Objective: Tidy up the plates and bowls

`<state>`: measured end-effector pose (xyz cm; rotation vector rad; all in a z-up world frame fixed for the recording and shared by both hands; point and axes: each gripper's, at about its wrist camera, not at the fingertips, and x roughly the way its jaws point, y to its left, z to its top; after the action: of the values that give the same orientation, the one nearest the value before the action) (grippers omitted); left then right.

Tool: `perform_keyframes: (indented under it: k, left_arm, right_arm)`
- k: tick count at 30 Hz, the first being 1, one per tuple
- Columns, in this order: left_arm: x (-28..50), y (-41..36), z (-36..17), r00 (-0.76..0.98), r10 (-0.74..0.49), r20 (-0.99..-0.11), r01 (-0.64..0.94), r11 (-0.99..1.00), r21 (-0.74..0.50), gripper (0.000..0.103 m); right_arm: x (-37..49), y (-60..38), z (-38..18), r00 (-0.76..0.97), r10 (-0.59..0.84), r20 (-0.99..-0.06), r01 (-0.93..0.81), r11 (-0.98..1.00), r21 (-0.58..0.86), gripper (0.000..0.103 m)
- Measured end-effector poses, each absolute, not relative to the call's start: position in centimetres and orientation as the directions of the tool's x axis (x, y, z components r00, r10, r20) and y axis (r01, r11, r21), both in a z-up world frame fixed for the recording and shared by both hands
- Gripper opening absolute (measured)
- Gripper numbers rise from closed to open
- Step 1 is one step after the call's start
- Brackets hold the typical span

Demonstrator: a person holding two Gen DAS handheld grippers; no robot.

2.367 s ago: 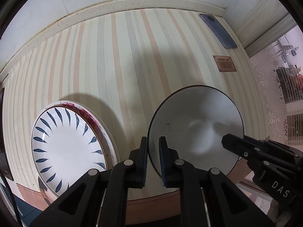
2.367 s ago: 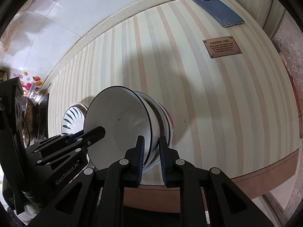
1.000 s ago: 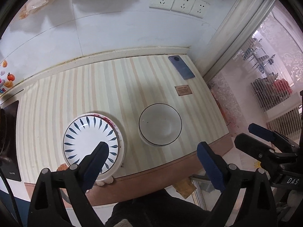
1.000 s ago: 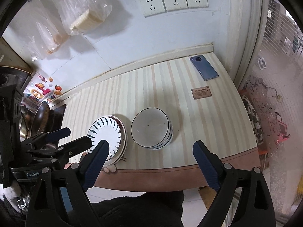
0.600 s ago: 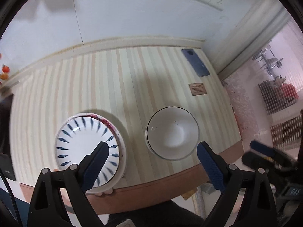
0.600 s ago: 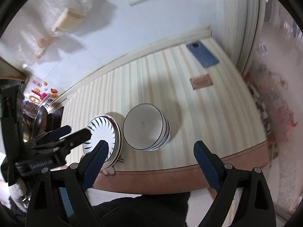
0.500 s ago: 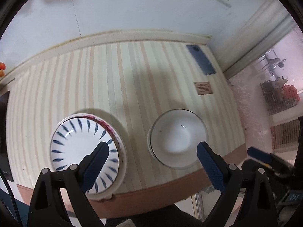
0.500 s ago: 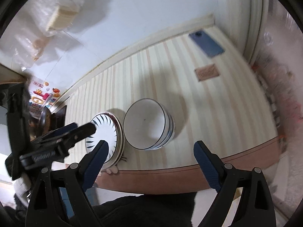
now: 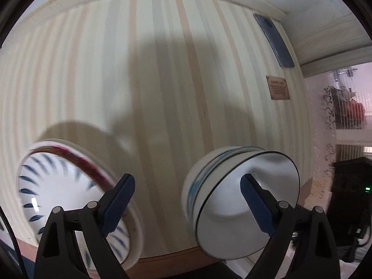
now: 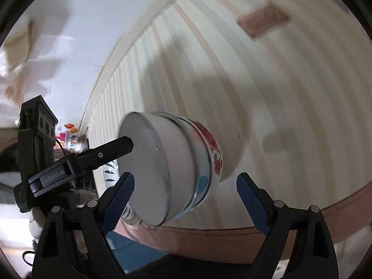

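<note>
A stack of nested bowls (image 9: 234,204) stands near the front edge of the striped counter (image 9: 151,93); the top one is plain white with a dark rim. The right wrist view shows the stack (image 10: 172,169) from the side, with a red-flowered bowl at the bottom. A stack of plates (image 9: 65,197), the top one white with blue leaf marks, lies to its left. My left gripper (image 9: 186,200) is open and empty, low over the gap between plates and bowls. My right gripper (image 10: 186,197) is open and empty, with the bowl stack between its fingers. The left gripper's finger (image 10: 104,153) shows beside the bowls.
A blue phone (image 9: 274,41) lies at the counter's far right by the wall. A small brown label (image 9: 277,90) is fixed on the counter near it. The counter's brown front edge (image 10: 302,216) runs just below the dishes. A stove area with small items (image 10: 67,137) lies at the left.
Both grippers, which were shut on the top bowl's rim, have opened, pulled up and back, and now have dropped close to the counter again. Bowls and plates have stayed in place.
</note>
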<state>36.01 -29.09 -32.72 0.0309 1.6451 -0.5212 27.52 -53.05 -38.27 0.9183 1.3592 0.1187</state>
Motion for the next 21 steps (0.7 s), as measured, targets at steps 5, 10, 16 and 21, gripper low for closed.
perform_keyframes:
  k: [5,10,16,21]
  left_arm:
    - [35.6,-30.6,-34.2,-0.213,-0.295,-0.931,0.343,0.870,-0.354,0.057]
    - [35.0,-31.3,-34.5,-0.214,-0.318,-0.924,0.358,0.854,-0.377,0.049]
    - [35.0,-30.6,-34.4,-0.199,-0.333,-0.922,0.330,0.863,-0.383,0.046]
    - [34.9,-30.1,-34.0,-0.189,-0.330,-0.925,0.316,0.872,-0.375,0.046]
  right_arm:
    - [28.1,-53.0,-41.6,0.246,0.638,-0.729,0.447,0.593,0.670,0.068]
    - [28.6,-52.8,-42.7,0.258,0.632,-0.731,0.435,0.600,0.672,0.057]
    - [28.8,-52.5,-42.8,0.260,0.627,-0.734,0.430,0.605,0.670,0.055]
    - [29.0,-52.5,-42.6,0.249,0.634,-0.732,0.424,0.608,0.671,0.055]
